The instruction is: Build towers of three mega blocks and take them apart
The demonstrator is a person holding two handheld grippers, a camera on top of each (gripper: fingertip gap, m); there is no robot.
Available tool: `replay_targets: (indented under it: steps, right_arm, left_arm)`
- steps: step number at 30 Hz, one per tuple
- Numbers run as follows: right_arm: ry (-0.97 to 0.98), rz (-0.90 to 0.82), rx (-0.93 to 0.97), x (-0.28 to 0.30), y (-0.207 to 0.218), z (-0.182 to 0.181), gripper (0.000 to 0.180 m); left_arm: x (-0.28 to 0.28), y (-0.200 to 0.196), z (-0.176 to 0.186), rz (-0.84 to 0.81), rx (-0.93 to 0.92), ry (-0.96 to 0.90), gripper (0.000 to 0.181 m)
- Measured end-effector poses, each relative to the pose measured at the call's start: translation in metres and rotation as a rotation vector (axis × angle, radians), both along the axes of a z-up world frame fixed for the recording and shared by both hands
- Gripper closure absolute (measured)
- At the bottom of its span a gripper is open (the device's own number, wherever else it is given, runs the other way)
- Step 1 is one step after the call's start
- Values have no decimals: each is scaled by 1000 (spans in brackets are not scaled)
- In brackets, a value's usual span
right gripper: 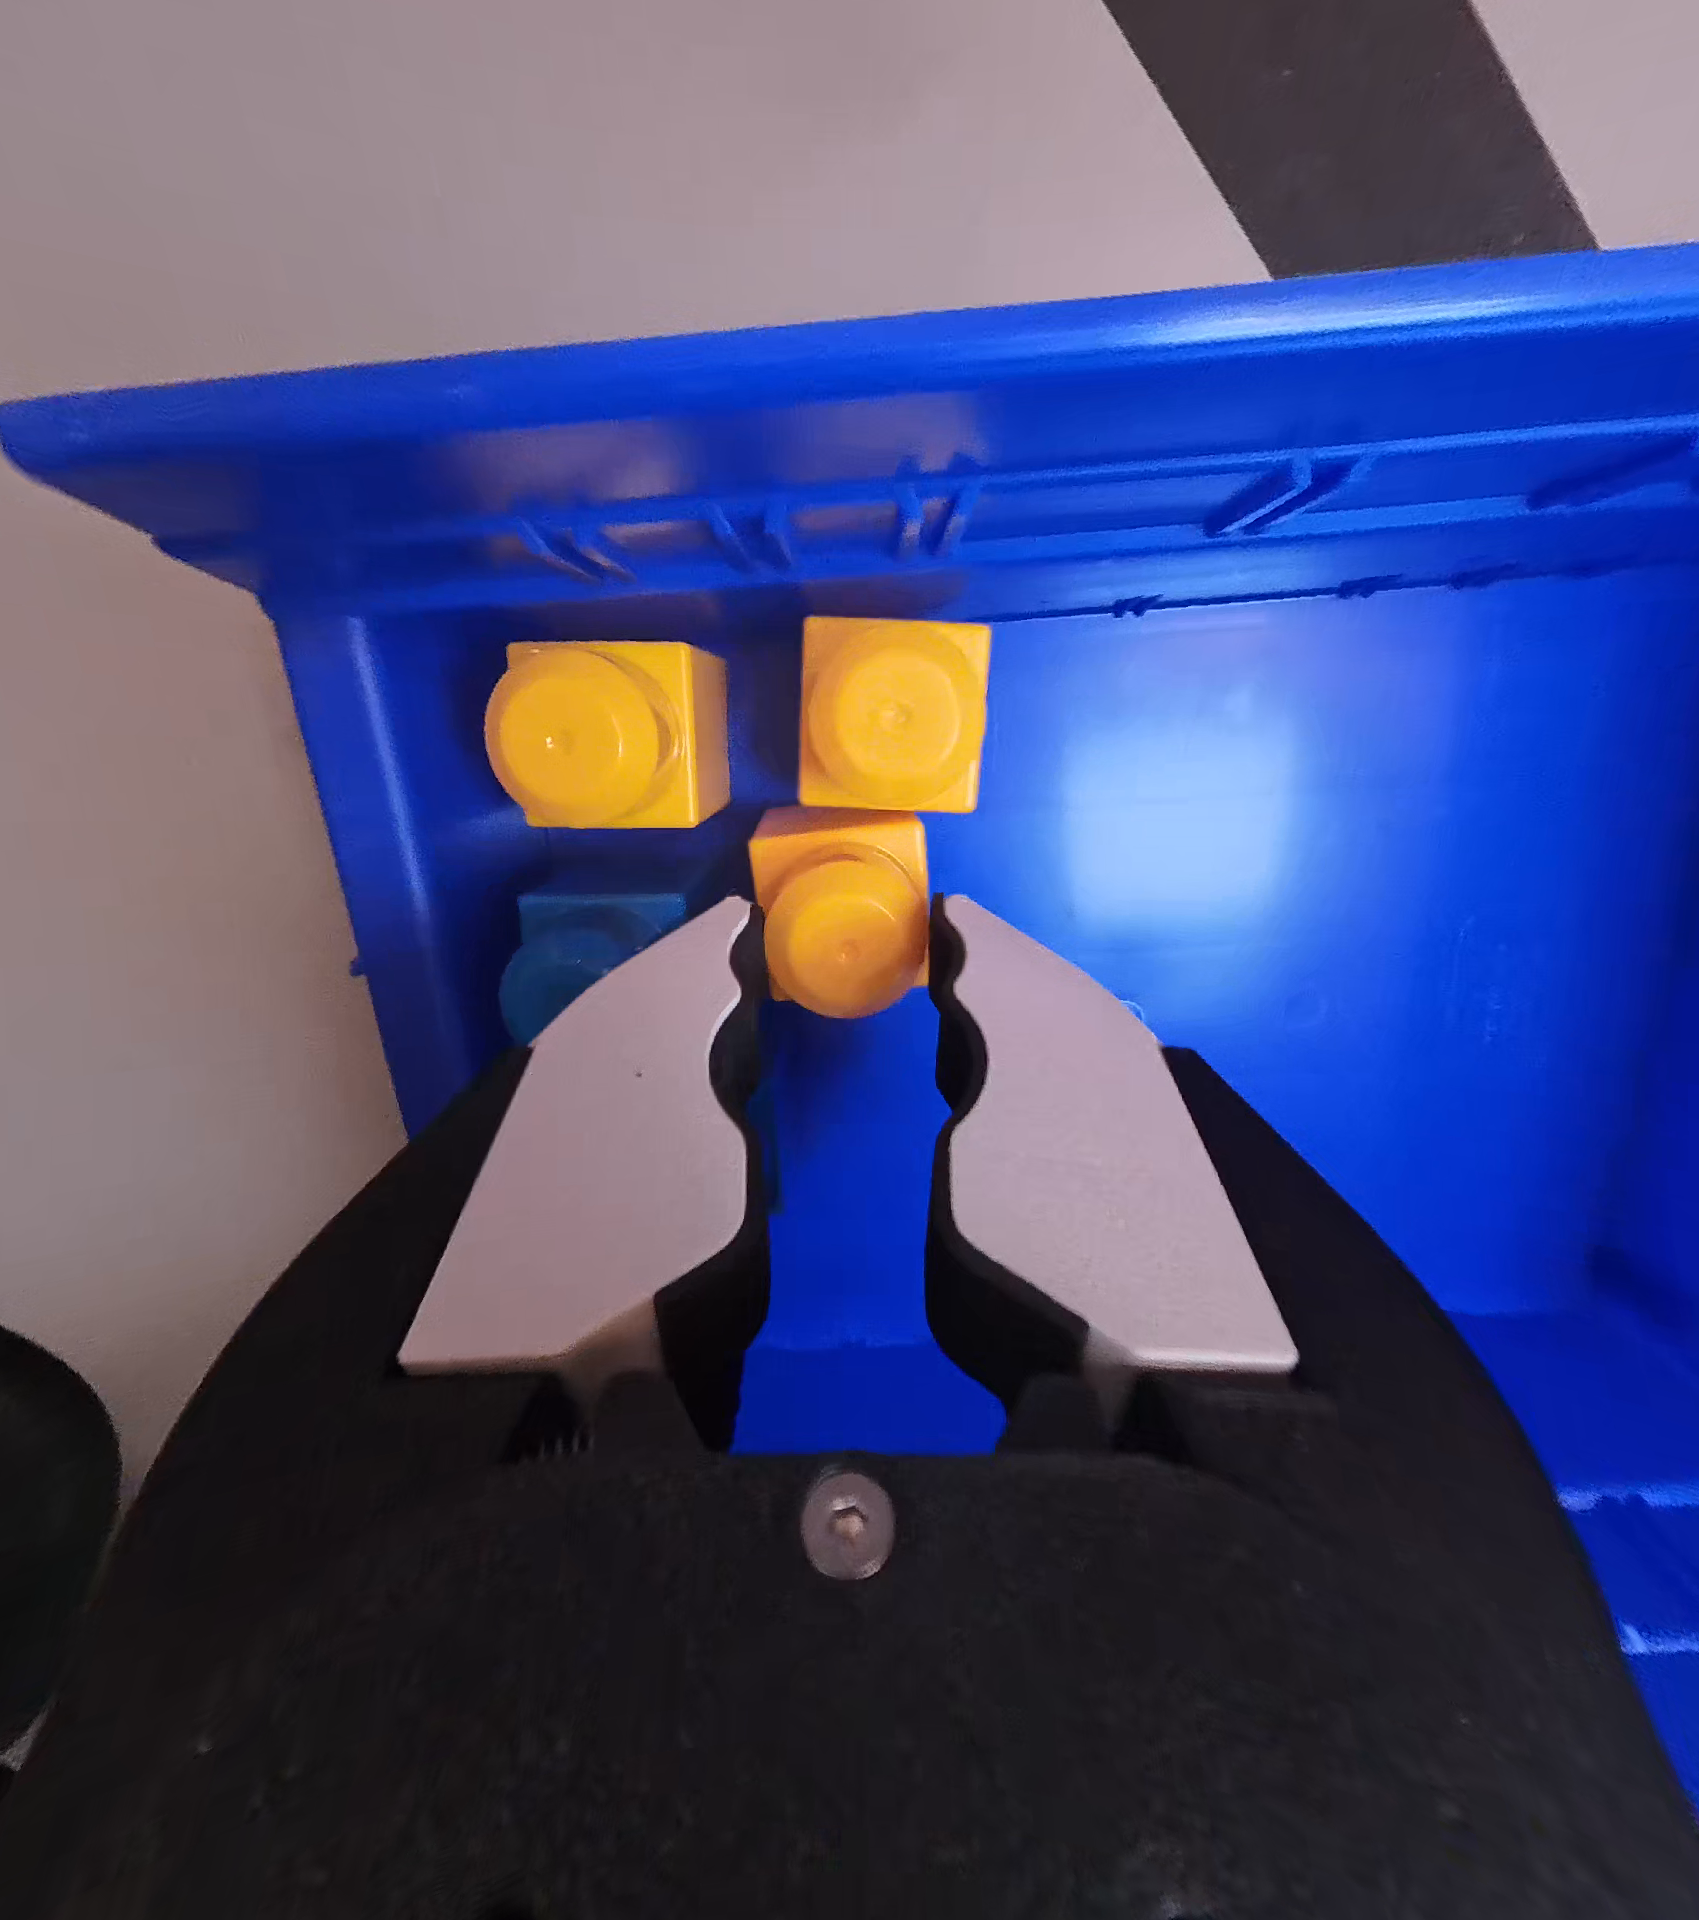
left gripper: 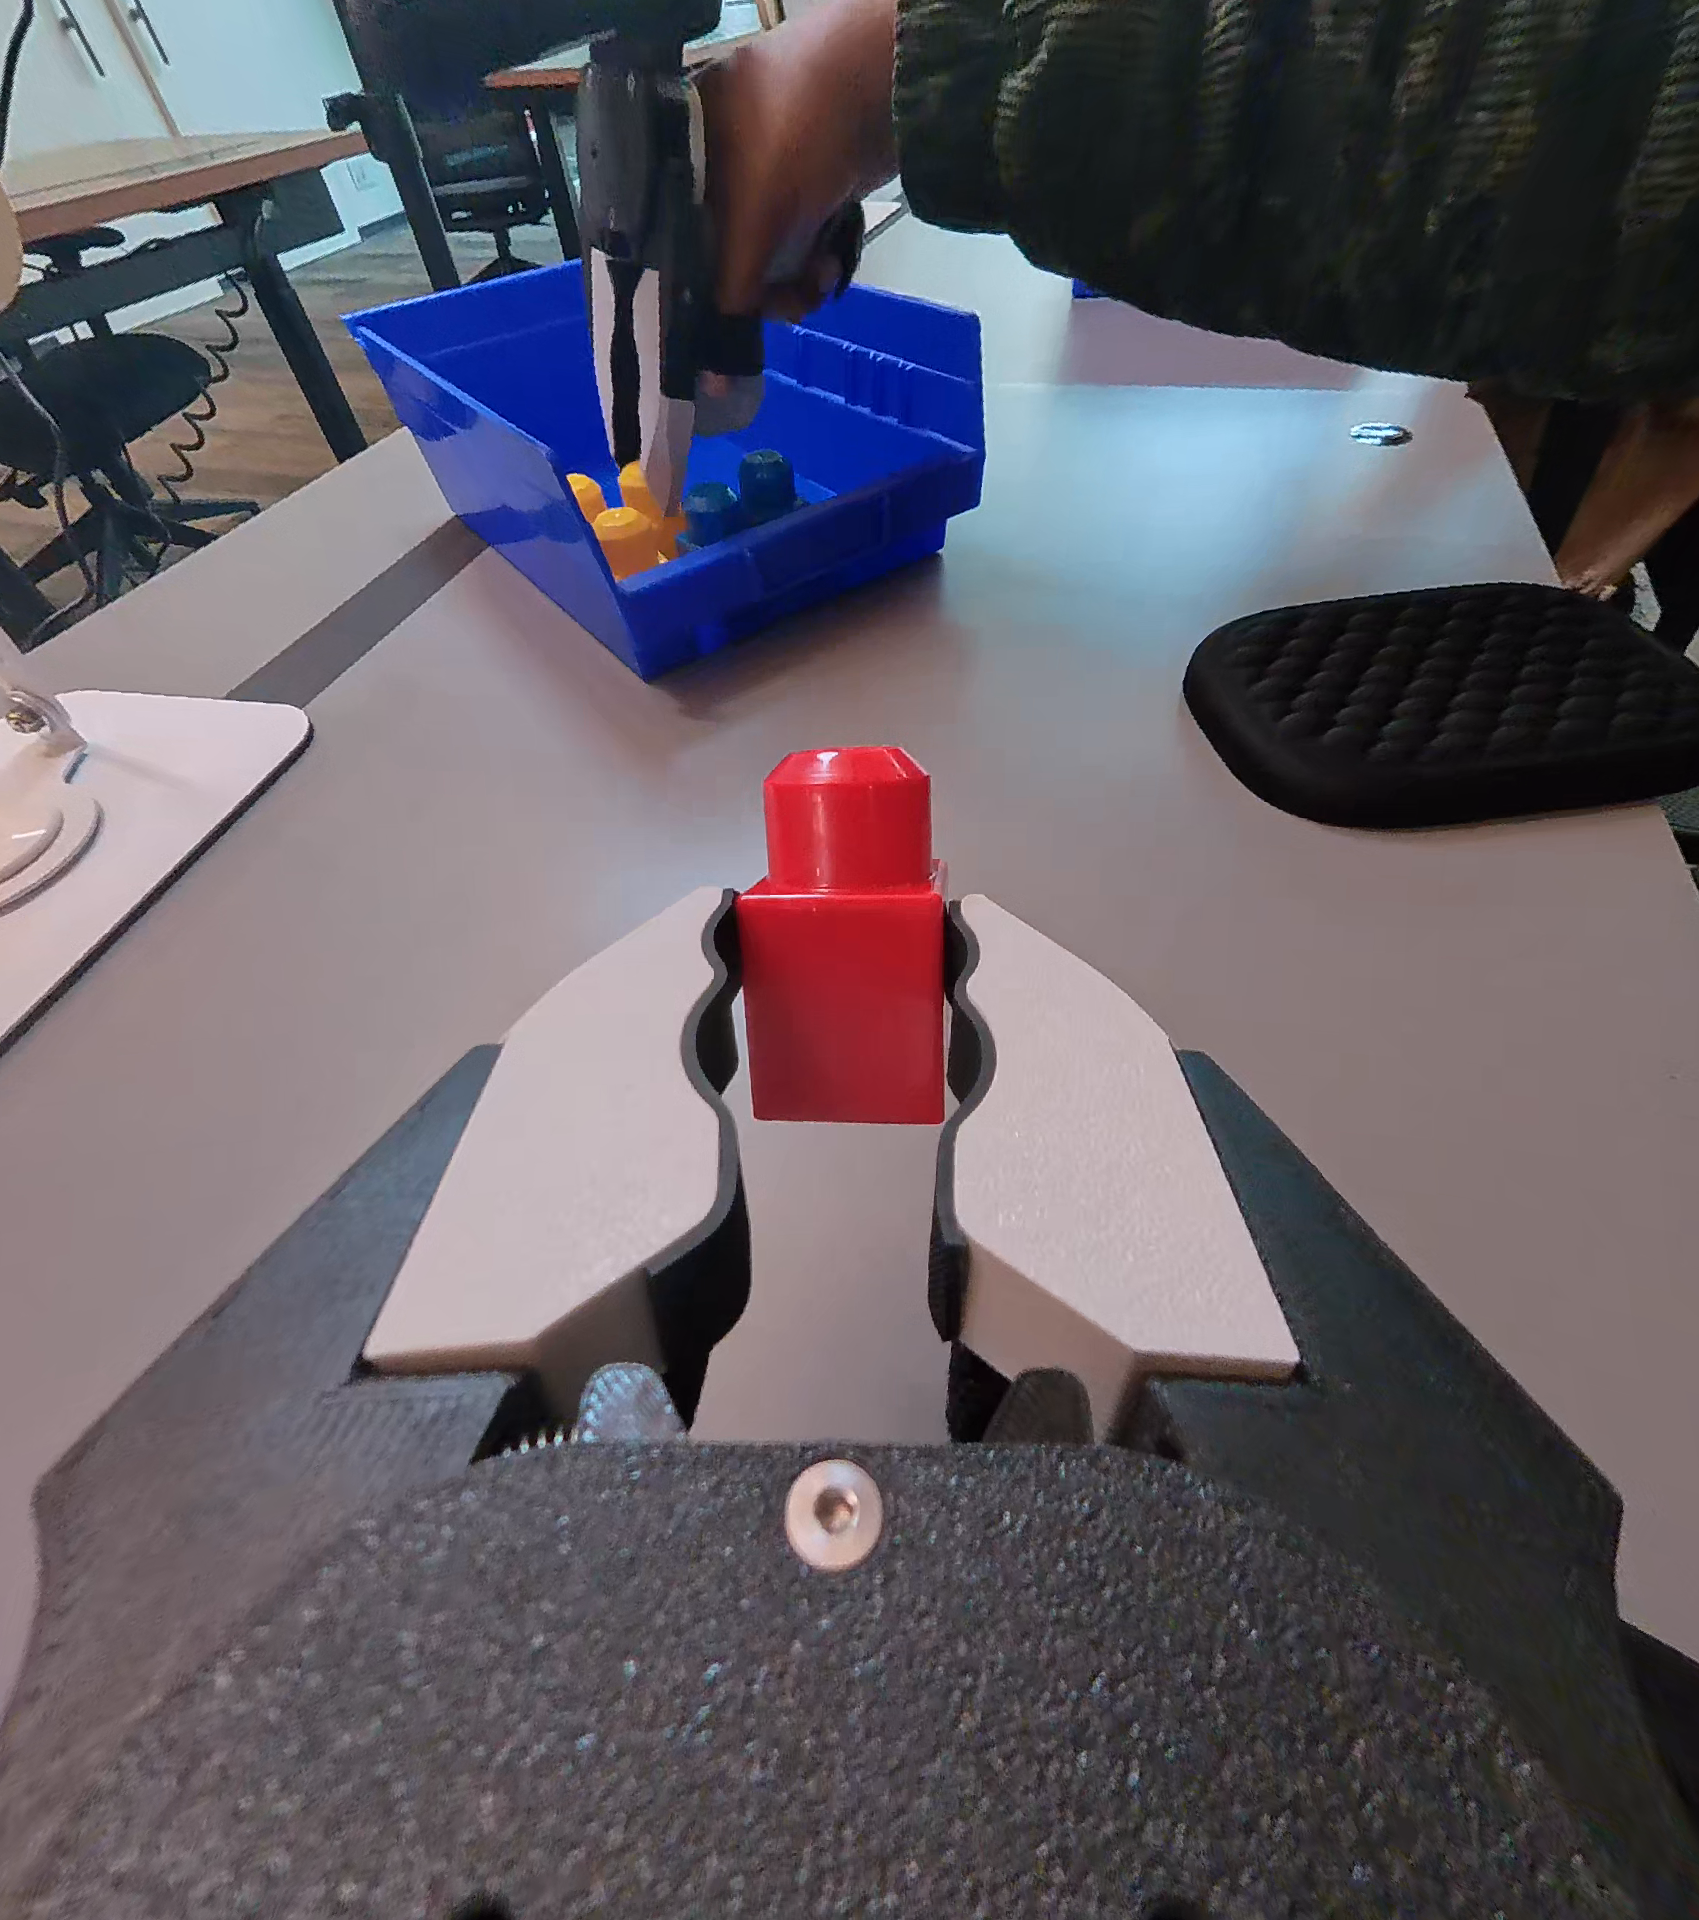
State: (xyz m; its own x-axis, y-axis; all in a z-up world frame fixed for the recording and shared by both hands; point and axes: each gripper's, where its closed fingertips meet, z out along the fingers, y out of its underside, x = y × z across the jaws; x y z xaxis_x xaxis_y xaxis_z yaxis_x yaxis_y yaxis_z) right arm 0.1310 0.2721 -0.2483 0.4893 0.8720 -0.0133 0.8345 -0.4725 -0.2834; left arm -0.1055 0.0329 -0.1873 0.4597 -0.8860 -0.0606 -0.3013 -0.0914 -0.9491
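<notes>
Centre frame, left wrist view: left hand-held gripper (left gripper: pixel 843 997) is clamped on a red block (left gripper: pixel 843 997), stud up, above the grey worktop (left gripper: pixel 1292 1091); whether the block's base touches the surface cannot be told.
Upper centre, same view: right hand-held gripper (left gripper: pixel 653 457) reaches down into a blue bin (left gripper: pixel 803 582), a person's hand (left gripper: pixel 783 156) on its grip.
Centre, right wrist view: right hand-held gripper (right gripper: pixel 840 914) has its fingers either side of a yellow block (right gripper: pixel 840 920), touching or nearly so; a firm grip is likely but not certain.
Bin contents: two more yellow blocks (right gripper: pixel 606 732) sit at upper left by the bin (right gripper: pixel 1344 935) wall; a dark blue block (right gripper: pixel 564 956) lies left of the fingers, partly hidden.
Surroundings: black pad (left gripper: pixel 1458 696) at right, white lamp base (left gripper: pixel 45 842) at left.
Step in hand: tower building, early; a base block is held and a second is being picked.
Next move calls for: a secure pinch on the yellow block, a straight lift clear of its neighbours, then a square press onto the red stud.
</notes>
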Motion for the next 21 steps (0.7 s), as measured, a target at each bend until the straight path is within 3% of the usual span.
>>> replay_targets:
  steps: [3, 6, 11, 15, 18, 21]
  right_arm:
    - [19, 44, 58, -5, -3, 19, 135]
    - [147, 156, 162, -43, -25, 64, 130]
    - [412, 575, 216, -149, -152, 115, 131]
    - [459, 797, 201, -201, -235, 108, 131]
    - [472, 842, 153, -222, -259, 94, 132]
    - [461, 853, 133, -229, -263, 86, 151]
  left_arm:
    - [1, 0, 1, 1, 10, -3, 144]
    - [2, 0, 1, -2, 8, -9, 144]
    - [7, -4, 4, -22, 13, -22, 144]
    - [13, -10, 8, -41, 35, -21, 144]
    - [15, -14, 10, -51, 49, -17, 144]
    - [17, -16, 8, -61, 60, 9, 144]
